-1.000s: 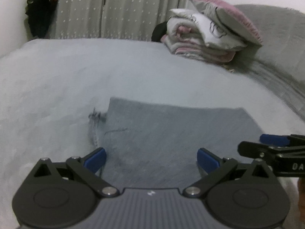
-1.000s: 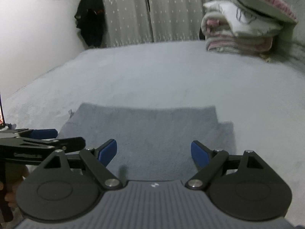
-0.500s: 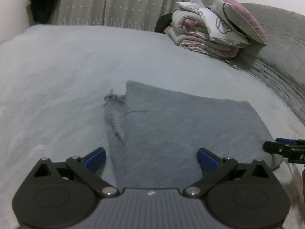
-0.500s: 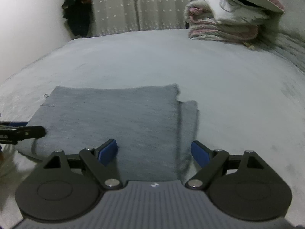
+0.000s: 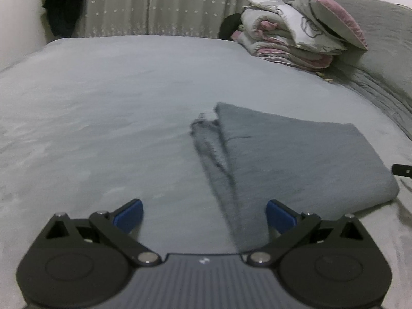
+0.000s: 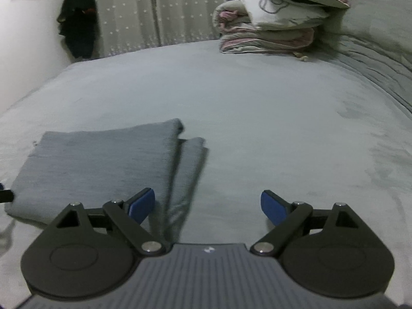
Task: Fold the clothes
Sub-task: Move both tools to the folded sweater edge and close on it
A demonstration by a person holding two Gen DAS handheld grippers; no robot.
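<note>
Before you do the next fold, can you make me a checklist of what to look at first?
1. Left tool empty, with its blue pads apart: ok.
2. Right tool empty, with its pads wide: ok.
3. Folded grey garment lying flat on the bed cover: ok.
4. Edges lined up: not ok. A lower layer sticks out as a strip on one side, and a rumpled, frayed-looking bit shows on the other.
5. Room to fold away from the pile of folded bedding at the far end: ok.
6. What kind of garment it is, and how many folds are left: cannot tell.
</note>
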